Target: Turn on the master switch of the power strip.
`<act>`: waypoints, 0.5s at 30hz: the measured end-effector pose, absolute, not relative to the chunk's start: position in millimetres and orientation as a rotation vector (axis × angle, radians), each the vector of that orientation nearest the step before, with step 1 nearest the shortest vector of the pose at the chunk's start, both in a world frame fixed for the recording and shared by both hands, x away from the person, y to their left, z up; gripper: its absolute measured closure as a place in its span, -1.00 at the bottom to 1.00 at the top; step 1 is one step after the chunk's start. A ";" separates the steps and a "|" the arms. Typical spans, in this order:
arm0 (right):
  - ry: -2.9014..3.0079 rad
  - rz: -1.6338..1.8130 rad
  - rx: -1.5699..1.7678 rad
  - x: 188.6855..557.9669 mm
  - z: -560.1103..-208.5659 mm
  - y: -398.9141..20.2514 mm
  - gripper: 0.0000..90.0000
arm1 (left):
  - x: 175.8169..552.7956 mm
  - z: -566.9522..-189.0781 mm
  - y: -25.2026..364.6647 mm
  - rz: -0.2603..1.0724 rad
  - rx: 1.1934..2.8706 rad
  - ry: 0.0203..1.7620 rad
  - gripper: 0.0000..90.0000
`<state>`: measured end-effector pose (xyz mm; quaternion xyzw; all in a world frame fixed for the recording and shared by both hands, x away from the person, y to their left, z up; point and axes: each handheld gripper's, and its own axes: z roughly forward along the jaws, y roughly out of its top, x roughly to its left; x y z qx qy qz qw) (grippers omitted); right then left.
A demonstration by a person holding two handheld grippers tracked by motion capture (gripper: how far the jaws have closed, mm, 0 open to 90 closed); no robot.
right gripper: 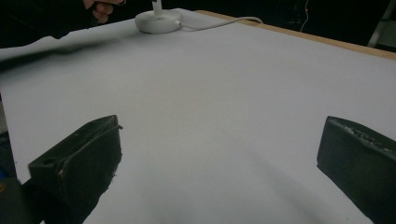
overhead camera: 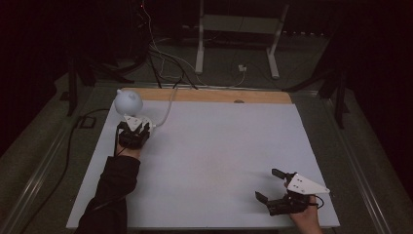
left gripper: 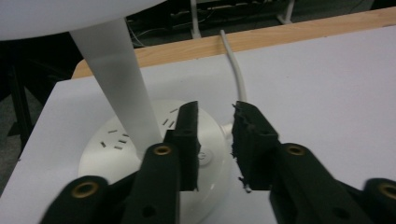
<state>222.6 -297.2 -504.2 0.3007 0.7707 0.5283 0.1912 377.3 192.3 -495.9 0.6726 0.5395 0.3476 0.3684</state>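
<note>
The right gripper [overhead camera: 275,187], nearest the camera in the high view, rests at the near right of the white surface [overhead camera: 214,161] with its fingers [right gripper: 81,158] wide apart and nothing between them. At the far left stands a small white desk lamp: a round base [left gripper: 109,149] with short slot marks, a slanting white stem [left gripper: 119,79] and a rounded head [overhead camera: 128,101]. A white cable [left gripper: 236,74] runs from the base toward the wooden far edge [overhead camera: 204,95] of the surface and on to the floor. The left gripper [left gripper: 215,140] hovers just above the near part of the base, beside the stem, its fingers [left gripper: 187,140] narrowed to a slim gap; nothing visibly sits between them, and no pad can be seen pressing on the lamp. A small round mark on the base, seemingly a button [left gripper: 204,156], lies below that gap.

Judged from this pose, the step in hand is a press or touch on the base control. To do it well, bring one fingertip squarely down onto the button, with the stem clear of the other finger, so the light lamp is not tipped or slid. Pressure should be vertical and brief; a sideways push could drag the base along the smooth surface or tug the cable. The right gripper may stay parked well apart.
</note>
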 end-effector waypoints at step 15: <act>2.166 1.487 0.849 223.1 -504.7 -297.7 -1.00 | 390.2 -504.2 200.6 0.844 1.752 1.409 1.00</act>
